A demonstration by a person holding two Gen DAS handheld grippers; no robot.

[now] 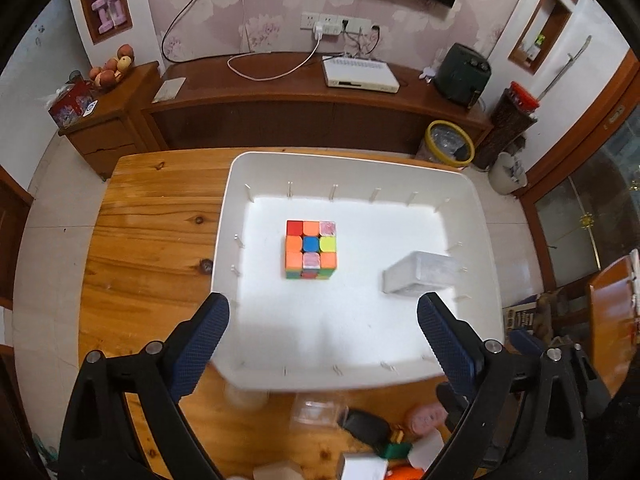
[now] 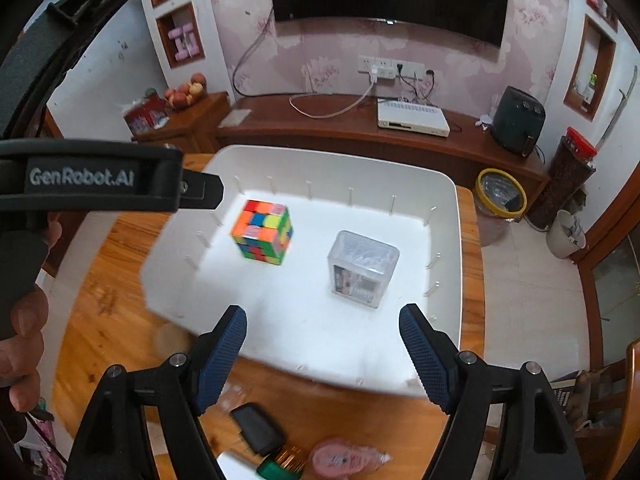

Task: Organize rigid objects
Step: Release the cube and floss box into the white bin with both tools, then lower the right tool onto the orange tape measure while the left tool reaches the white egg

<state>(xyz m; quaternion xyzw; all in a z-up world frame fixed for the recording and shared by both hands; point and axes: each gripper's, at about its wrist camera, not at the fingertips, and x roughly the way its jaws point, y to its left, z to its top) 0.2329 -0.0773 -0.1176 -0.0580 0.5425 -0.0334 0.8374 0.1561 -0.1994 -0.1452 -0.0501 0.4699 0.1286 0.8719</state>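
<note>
Both claws hang wide and empty over the white plastic bin [image 1: 476, 216] on the wooden worktop [image 1: 152, 240]: left claw [image 1: 323, 322], right claw [image 2: 322, 330]. Inside the bin, well apart, sit a multicoloured puzzle cube [image 1: 311, 249] and a clear plastic box [image 2: 363, 268].

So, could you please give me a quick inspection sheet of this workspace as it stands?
Surface: wooden table, white bin on it.
Job's things: puzzle cube and clear plastic box stand apart inside the bin.
Clutter: black case, pink item, green piece on the near table edge.
Grippers: left gripper and right gripper, jaws open, nothing between them.
Cables: white cable on the TV bench.
Surroundings: yellow-rimmed bin on the floor.
</note>
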